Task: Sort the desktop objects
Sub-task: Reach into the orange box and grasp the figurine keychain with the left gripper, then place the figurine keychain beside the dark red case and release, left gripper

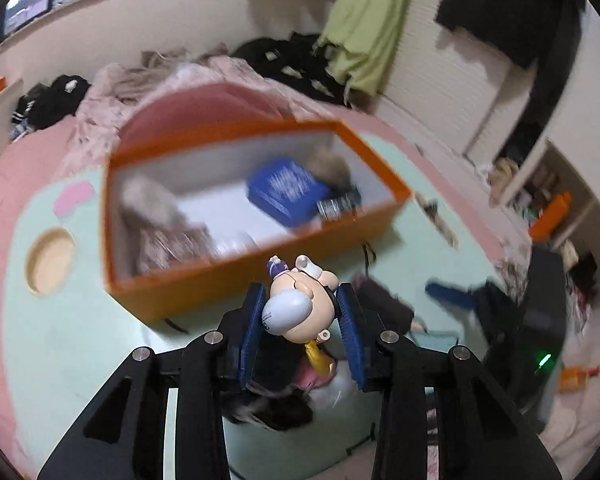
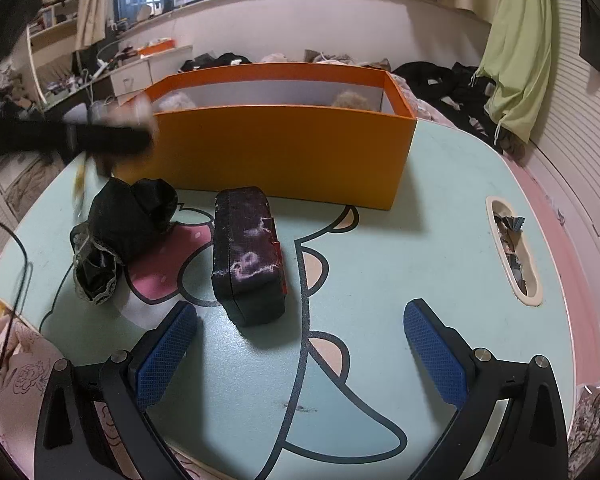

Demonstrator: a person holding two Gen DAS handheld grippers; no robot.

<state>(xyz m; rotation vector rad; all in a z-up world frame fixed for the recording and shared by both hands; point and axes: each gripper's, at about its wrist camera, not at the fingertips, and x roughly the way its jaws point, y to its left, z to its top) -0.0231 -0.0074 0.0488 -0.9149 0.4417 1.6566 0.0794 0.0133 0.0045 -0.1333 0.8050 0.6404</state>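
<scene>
My left gripper [image 1: 301, 294] is shut on a small doll figure [image 1: 296, 308] with a pale head and cream body, held in the air just in front of the orange box [image 1: 260, 256]. The box holds a blue packet [image 1: 286, 188] and two furry items [image 1: 148, 200]. In the right wrist view the same orange box [image 2: 284, 152] stands at the back of the table, and the left gripper shows as a black blur [image 2: 100, 138] at its left corner. My right gripper [image 2: 300, 320] is open over the table. A dark worn case [image 2: 248, 252] lies just ahead of it, untouched.
A black lace-trimmed cloth [image 2: 120, 224] lies left of the case. The mint table [image 2: 420, 240] has a slot [image 2: 512, 248] with scraps at its right and a round recess [image 1: 52, 260]. A black cable [image 2: 20, 264] hangs off the left edge. Bedding and clothes lie behind.
</scene>
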